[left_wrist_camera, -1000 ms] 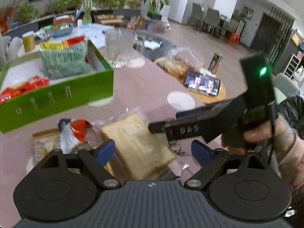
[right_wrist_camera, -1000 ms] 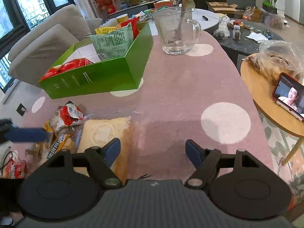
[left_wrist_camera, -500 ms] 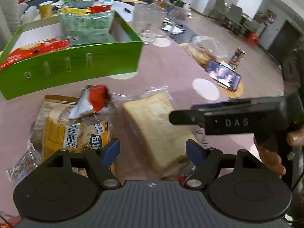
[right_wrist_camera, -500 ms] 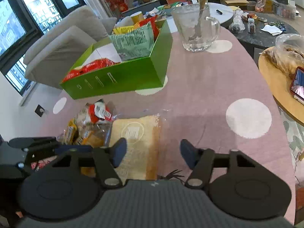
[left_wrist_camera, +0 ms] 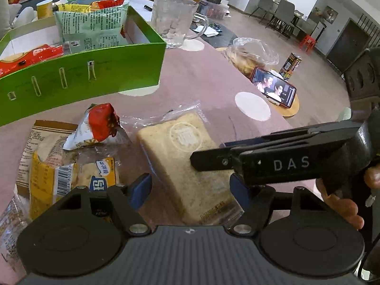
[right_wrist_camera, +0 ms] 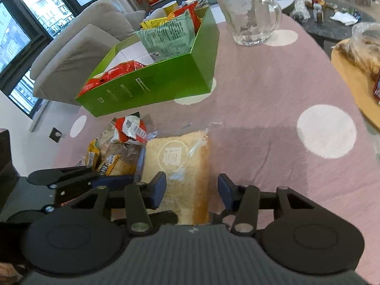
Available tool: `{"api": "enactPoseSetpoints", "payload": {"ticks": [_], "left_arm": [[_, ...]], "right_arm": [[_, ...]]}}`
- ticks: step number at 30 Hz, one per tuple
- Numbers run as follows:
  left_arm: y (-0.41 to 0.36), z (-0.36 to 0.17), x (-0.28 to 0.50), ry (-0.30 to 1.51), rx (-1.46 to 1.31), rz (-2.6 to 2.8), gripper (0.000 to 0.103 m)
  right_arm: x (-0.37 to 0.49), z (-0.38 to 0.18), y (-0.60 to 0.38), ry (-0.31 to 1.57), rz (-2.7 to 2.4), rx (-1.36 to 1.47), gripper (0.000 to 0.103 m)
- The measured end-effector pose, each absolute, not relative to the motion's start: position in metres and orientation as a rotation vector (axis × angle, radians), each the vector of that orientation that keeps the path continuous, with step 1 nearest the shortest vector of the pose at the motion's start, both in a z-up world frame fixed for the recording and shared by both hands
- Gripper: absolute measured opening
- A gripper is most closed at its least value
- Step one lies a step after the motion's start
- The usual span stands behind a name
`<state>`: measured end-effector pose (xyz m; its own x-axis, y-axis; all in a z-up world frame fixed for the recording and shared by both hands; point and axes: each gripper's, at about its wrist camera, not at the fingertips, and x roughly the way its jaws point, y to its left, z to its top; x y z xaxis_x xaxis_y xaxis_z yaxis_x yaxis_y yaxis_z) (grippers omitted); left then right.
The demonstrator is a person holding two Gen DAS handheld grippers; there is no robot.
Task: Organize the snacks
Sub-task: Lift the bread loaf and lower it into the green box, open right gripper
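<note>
A bread pack (left_wrist_camera: pixel 180 156) in clear wrap lies on the pink dotted tablecloth (right_wrist_camera: pixel 273 118). My left gripper (left_wrist_camera: pixel 191 187) straddles its near end. The jaws are closing, and the left pad stands clear of the loaf. My right gripper (right_wrist_camera: pixel 192 191) straddles the same loaf (right_wrist_camera: pixel 182 156) from the other side. It is closing too, with a small gap at its right pad. One of its fingers (left_wrist_camera: pixel 209 160) crosses above the loaf in the left wrist view. Left of the loaf lie a red-and-white packet (left_wrist_camera: pixel 99 125) and a yellow bread bag (left_wrist_camera: pixel 71 175).
A green box (left_wrist_camera: pixel 83 76) behind the snacks holds a pale green bag (left_wrist_camera: pixel 92 28) and a red pack (left_wrist_camera: pixel 30 57). A glass mug (left_wrist_camera: pixel 173 21) stands beyond it. To the right, a low round table carries a phone (left_wrist_camera: pixel 273 87), a can (left_wrist_camera: pixel 293 65) and a plastic bag (left_wrist_camera: pixel 249 54).
Both grippers have narrowed their jaws. The left one has sunk and come closer over the loaf. The right one has shifted left, so the loaf now sits between its fingers.
</note>
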<state>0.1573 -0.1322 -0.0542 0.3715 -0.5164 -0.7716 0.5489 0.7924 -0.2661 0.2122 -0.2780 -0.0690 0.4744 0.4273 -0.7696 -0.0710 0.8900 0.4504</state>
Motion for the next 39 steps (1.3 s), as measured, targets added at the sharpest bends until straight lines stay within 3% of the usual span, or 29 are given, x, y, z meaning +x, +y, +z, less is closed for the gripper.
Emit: {"api": "enactPoseSetpoints", "payload": {"ticks": [9,20,32,39], "left_arm": [[-0.142,-0.045,0.151,0.923,0.076,-0.69,0.069],[-0.137,0.011,0.151,0.747,0.097,-0.68,0.071],[-0.13,0.054,0.217,0.643,0.123,-0.556,0.076],[-0.13,0.045,0.259,0.673,0.123,-0.534,0.076]], "right_arm": [[0.205,-0.059,-0.269,1.015,0.295,0.378,0.056],[0.212,-0.009,-0.267,0.859,0.317,0.361,0.055],[0.286,0.023,-0.25,0.726,0.379,0.314,0.056],[0.313,0.013,-0.252,0.709,0.383,0.338,0.056]]}}
